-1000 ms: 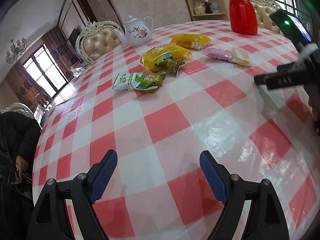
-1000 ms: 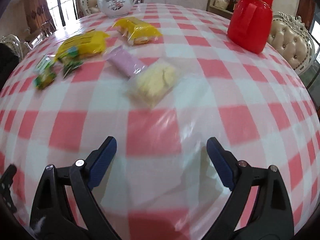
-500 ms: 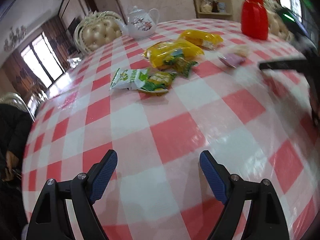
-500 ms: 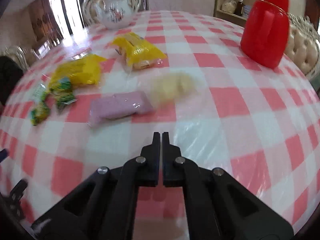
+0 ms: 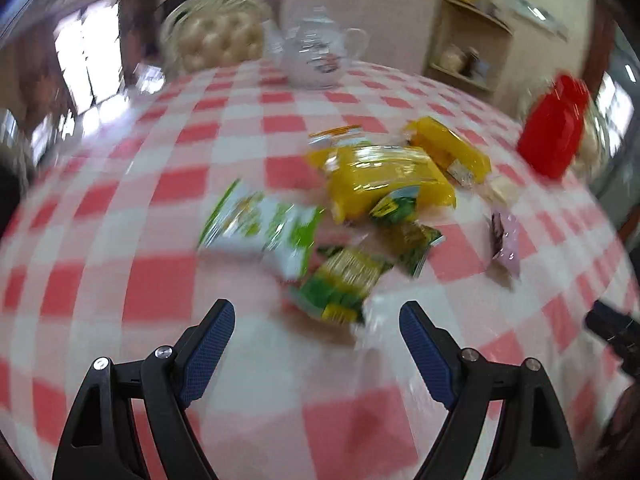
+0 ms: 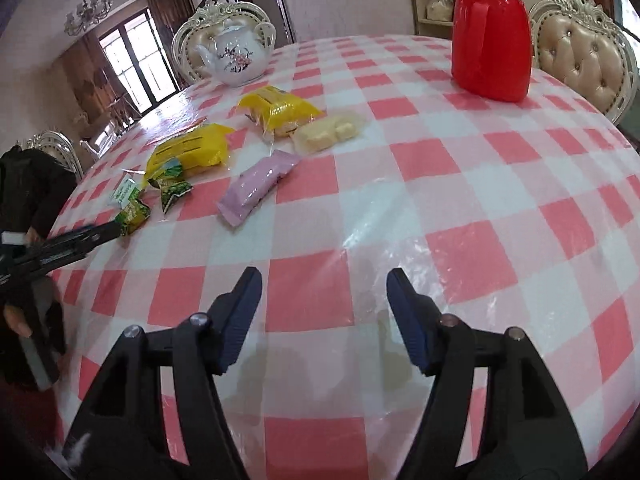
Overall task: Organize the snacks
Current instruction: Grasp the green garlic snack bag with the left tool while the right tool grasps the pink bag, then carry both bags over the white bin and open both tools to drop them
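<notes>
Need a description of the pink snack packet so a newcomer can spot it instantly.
Start at the tall red plastic jug on the red-and-white checked tablecloth, then look toward the snack cluster near the white floral teapot. The flat, oblong pale-pink packet lies nearest the table's middle; its neighbours are yellow, cream or green.

Honestly can't read a single thing here. The yellow snack bag beside the teapot has dark print lines, but they're way too small to read.

Tufted chairs, window, perhaps a chandelier.
</notes>
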